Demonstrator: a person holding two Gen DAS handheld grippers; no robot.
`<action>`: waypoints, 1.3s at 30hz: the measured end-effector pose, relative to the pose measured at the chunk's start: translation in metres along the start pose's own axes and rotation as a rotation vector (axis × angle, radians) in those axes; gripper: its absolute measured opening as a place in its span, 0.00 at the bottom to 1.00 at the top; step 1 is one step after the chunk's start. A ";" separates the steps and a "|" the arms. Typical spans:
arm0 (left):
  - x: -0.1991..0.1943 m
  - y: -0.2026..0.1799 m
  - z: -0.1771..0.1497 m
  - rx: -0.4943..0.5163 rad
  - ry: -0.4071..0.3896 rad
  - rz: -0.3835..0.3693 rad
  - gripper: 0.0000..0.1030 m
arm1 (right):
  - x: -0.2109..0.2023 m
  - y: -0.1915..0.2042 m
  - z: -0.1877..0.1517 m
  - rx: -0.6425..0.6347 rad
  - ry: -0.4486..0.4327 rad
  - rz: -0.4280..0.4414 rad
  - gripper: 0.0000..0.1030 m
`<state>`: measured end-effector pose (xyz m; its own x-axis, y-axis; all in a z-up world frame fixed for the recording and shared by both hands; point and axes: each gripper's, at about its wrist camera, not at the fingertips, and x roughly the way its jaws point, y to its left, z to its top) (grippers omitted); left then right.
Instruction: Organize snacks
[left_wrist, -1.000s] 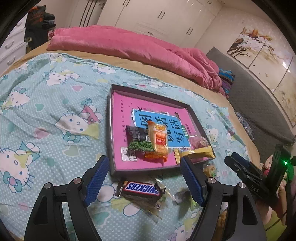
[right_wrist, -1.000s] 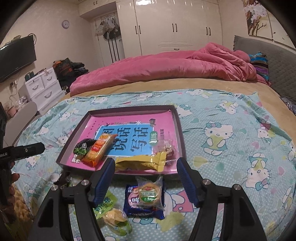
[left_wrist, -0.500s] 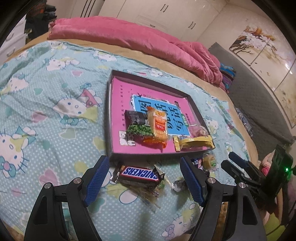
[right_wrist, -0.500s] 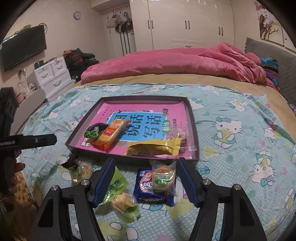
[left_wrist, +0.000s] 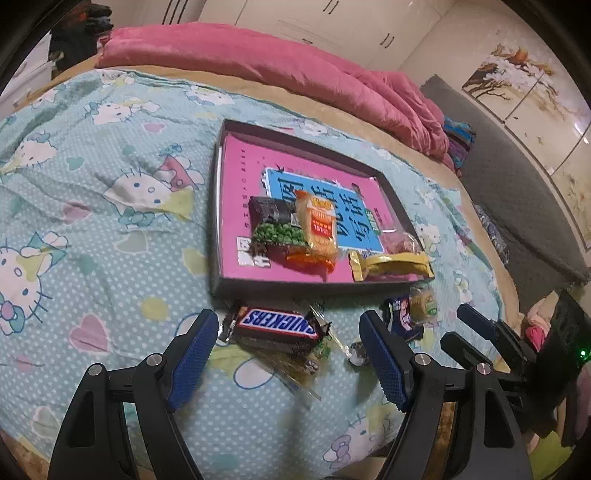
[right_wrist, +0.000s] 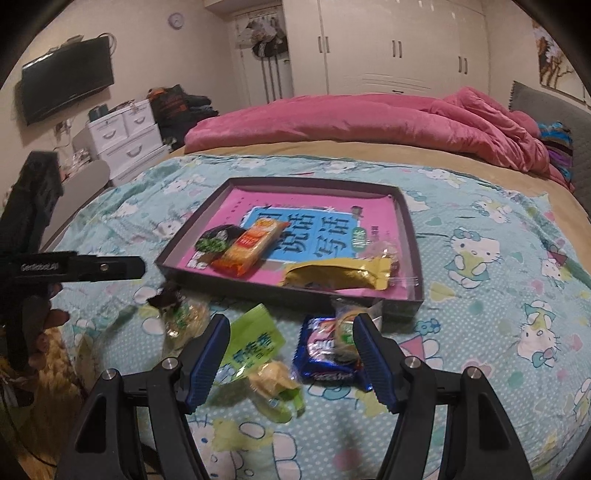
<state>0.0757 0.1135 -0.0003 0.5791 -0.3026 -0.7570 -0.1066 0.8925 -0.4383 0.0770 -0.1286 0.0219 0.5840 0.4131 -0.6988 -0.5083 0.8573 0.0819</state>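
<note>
Two claws, each with two blue-padded fingers spread apart and nothing clamped between them. Left gripper (left_wrist: 288, 345): one Snickers bar (left_wrist: 277, 323) lies on the patterned bedspread (left_wrist: 110, 229) just ahead of the gap between its fingers, resting on one clear wrapper (left_wrist: 295, 363); one small foil-wrapped sweet (left_wrist: 356, 355) sits beside its right finger. Right gripper (right_wrist: 290, 349): one green packet (right_wrist: 255, 341) and one pale yellow sweet (right_wrist: 273, 376) lie between its fingers; one blue cookie packet (right_wrist: 325, 354), with one round pastry (right_wrist: 347, 325) on top, lies against its right finger. Beyond both claws stands one dark-rimmed tray (right_wrist: 295, 291) holding four snacks: one green-pea packet (right_wrist: 214, 242), one orange cracker packet (right_wrist: 251, 245), one yellow bar (right_wrist: 336, 275) and one clear-wrapped sweet (right_wrist: 384, 251). Farthest lies one pink quilt (right_wrist: 369, 118).
</note>
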 end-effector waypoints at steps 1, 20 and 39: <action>0.000 -0.001 -0.001 0.004 0.001 0.001 0.78 | 0.000 0.002 -0.001 -0.006 0.002 0.003 0.67; 0.016 -0.007 -0.014 0.040 0.061 0.020 0.78 | 0.001 0.006 -0.017 -0.014 0.040 0.022 0.67; 0.036 0.002 -0.015 0.010 0.099 0.005 0.78 | 0.029 0.016 -0.043 -0.141 0.144 -0.001 0.67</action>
<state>0.0846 0.0995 -0.0354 0.4956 -0.3295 -0.8036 -0.1005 0.8973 -0.4298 0.0589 -0.1163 -0.0276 0.4927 0.3554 -0.7943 -0.5976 0.8017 -0.0120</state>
